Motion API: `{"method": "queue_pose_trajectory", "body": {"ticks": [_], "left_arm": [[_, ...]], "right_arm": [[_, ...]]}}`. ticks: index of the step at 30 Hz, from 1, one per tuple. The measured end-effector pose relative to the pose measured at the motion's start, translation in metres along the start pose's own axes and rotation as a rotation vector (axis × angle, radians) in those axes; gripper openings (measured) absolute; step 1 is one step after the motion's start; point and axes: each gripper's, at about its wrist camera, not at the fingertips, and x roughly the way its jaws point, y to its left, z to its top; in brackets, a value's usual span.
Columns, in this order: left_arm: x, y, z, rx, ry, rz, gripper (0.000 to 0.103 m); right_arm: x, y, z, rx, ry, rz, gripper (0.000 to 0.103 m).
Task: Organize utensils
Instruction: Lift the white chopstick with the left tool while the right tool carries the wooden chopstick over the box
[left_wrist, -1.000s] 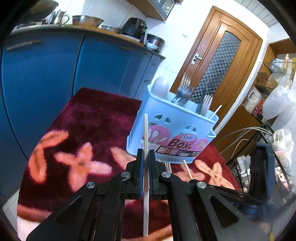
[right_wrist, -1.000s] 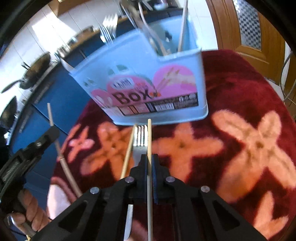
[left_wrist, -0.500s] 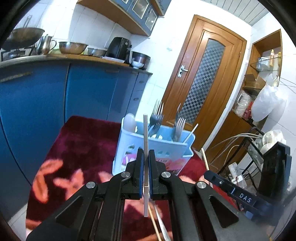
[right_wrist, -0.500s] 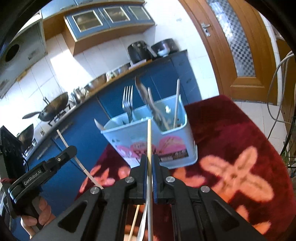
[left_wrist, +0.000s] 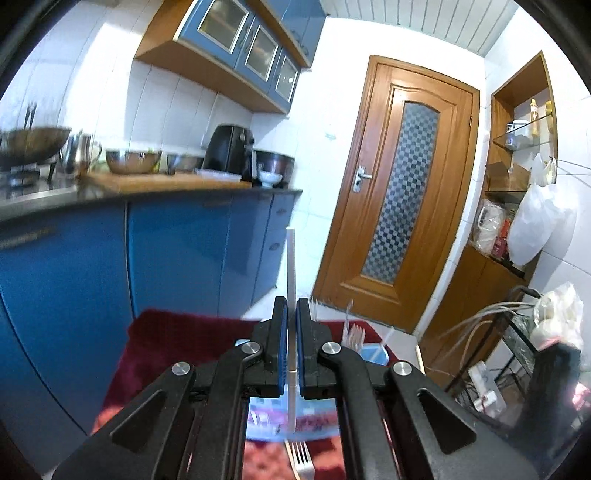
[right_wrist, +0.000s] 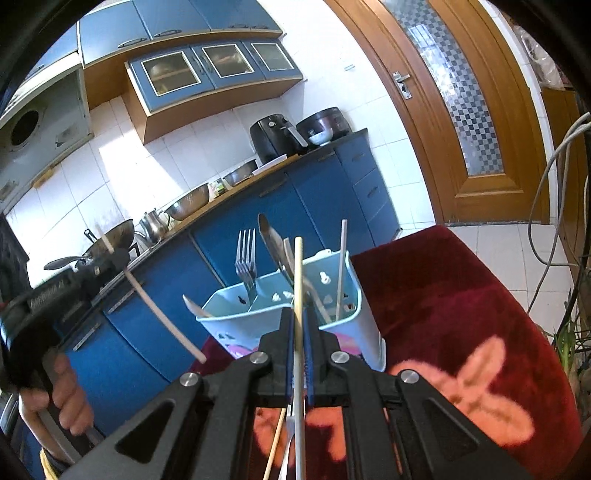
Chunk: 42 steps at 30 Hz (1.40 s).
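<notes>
My left gripper (left_wrist: 291, 314) is shut on a white chopstick (left_wrist: 290, 266) and holds it upright above the light blue utensil box (left_wrist: 373, 355), which is mostly hidden behind the jaws. My right gripper (right_wrist: 300, 325) is shut on a wooden chopstick (right_wrist: 298, 273), raised in front of the utensil box (right_wrist: 360, 321). The box holds a fork (right_wrist: 245, 258), spoons and a chopstick (right_wrist: 341, 269). The left gripper with its white chopstick (right_wrist: 162, 317) shows at the left of the right wrist view. A fork (left_wrist: 301, 456) lies on the cloth below.
The box stands on a dark red floral cloth (right_wrist: 461, 314). A loose wooden chopstick (right_wrist: 275, 448) lies on it. Blue kitchen cabinets (left_wrist: 177, 258) stand behind, a wooden door (left_wrist: 402, 199) at right, and cables and shelves (left_wrist: 517, 332) at far right.
Both grippers have lifted and tilted up with their chopsticks. The box has dropped low in both views and sits farther below the jaws.
</notes>
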Motion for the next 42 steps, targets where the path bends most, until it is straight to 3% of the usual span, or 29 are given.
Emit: {"method": "queue_pose_trajectory", "body": {"ticks": [8, 16, 33, 42], "left_arm": [[0.032, -0.007, 0.023, 0.043, -0.067, 0.06, 0.002], [0.072, 0.005, 0.007, 0.029, -0.024, 0.076, 0.002], [0.105, 0.012, -0.025, 0.047, -0.011, 0.032, 0.002], [0.112, 0.018, -0.033, 0.037, 0.001, 0.011, 0.002]], "right_arm": [[0.008, -0.008, 0.013, 0.01, -0.024, -0.001, 0.006], [0.02, -0.009, 0.034, -0.014, -0.085, -0.002, 0.006], [0.081, 0.001, 0.072, -0.139, -0.302, -0.05, 0.006], [0.108, 0.002, 0.06, -0.229, -0.362, -0.092, 0.006]]}}
